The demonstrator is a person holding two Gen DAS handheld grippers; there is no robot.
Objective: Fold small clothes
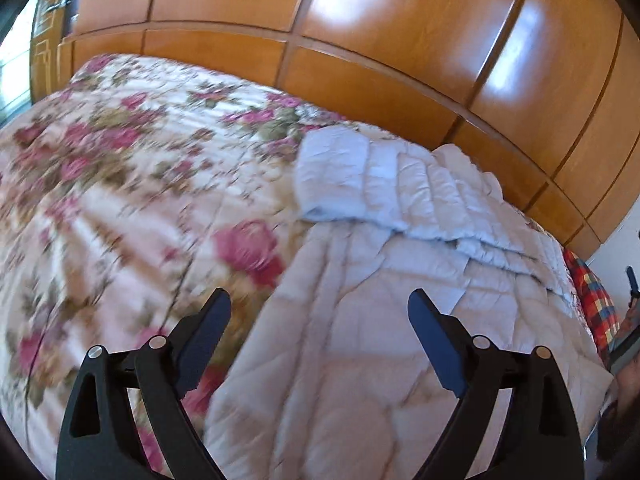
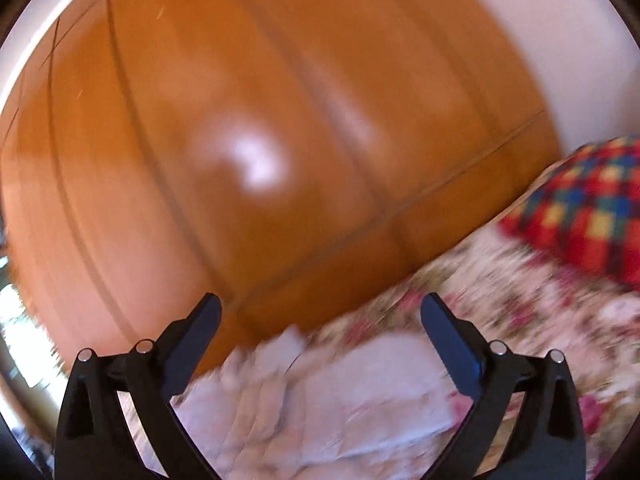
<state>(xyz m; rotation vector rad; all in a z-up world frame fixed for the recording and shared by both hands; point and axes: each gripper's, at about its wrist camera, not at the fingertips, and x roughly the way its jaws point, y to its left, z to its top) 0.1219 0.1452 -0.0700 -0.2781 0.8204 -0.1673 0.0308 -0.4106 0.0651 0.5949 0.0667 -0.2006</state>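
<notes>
quilted jacket (image 2: 320, 400) motion-blurred, lower edge cropped

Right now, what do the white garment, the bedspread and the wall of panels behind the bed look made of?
White garment: puffy quilted fabric, matte, going by the stitched channels; filling unknown.
Bedspread: quilted textile with a printed pink floral pattern, soft ridges.
Panels: wood or wood veneer, glossy lacquer, going by the bright window reflections.

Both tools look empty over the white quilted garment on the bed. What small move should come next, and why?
Probably bring the left tool down to a free edge of the white garment for another fold. Both tools are open and hold nothing. One part is already folded across the top, while the broad lower part lies flat on the floral bedspread. The right tool points mostly at the wardrobe.
</notes>
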